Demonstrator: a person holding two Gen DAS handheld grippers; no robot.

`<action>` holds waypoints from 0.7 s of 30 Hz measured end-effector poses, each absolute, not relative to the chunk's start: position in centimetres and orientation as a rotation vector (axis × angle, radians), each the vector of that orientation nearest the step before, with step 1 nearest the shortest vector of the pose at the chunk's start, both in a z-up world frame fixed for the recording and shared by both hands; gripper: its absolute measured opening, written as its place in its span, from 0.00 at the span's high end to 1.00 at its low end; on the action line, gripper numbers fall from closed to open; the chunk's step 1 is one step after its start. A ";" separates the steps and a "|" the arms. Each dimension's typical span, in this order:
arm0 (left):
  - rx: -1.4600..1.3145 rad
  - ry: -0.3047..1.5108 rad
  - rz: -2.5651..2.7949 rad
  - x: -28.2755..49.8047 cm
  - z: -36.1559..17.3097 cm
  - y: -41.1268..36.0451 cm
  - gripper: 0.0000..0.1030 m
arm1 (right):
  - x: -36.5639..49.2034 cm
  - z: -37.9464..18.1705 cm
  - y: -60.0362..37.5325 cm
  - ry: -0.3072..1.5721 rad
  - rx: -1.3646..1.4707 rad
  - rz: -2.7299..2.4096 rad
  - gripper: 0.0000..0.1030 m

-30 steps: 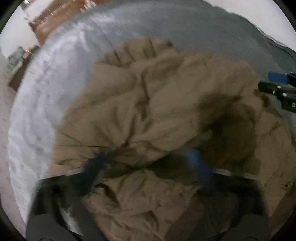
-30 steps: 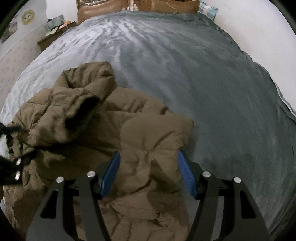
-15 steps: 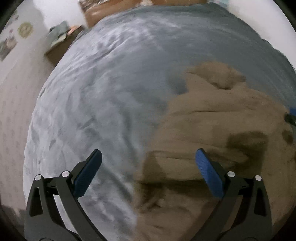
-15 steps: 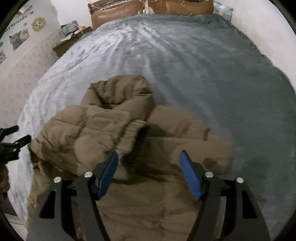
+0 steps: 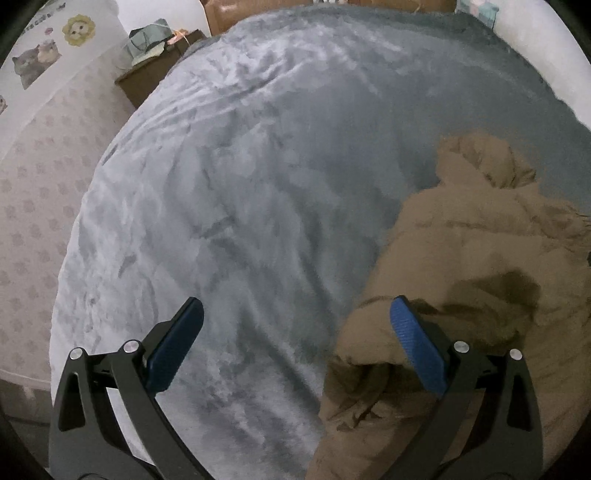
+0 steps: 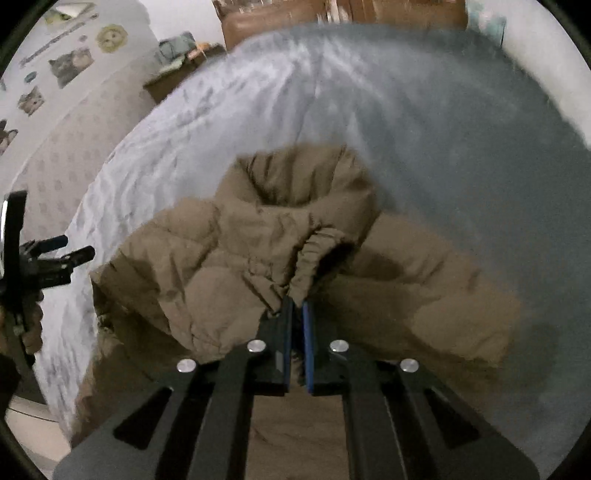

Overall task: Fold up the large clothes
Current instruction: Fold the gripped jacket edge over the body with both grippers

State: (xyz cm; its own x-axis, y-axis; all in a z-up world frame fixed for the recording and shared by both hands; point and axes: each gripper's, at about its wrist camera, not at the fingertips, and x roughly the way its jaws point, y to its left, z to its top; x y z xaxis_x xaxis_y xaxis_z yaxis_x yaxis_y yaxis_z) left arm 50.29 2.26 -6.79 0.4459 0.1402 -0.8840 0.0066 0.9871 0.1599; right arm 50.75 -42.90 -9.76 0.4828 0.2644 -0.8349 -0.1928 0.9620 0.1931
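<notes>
Bed (image 5: 258, 203): only right view shows right gripper (image 6: 297, 306) pinching jacket (image 6: 229, 266) cuff.

Bedroom in home. Big bed (image 5: 258, 192) fills view, covered in plush grey blanket (image 6: 424, 122). Brown padded headboard (image 6: 280, 22) at far end. Low wooden bedside cabinet (image 5: 147, 79) beside bed, piled with greenish clutter. Cartoon animal stickers (image 5: 37, 61) on white wall, lion sticker (image 6: 112, 37) among them. Patterned pale floor (image 5: 26, 206) alongside bed. Brown puffer jacket (image 6: 280, 236) lying on blanket.
</notes>
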 end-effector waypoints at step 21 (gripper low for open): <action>0.168 1.117 -0.018 49.8 -6.2 -2.2 0.03 | 45.9 -15.3 -57.1 1.190 -0.061 -0.172 0.94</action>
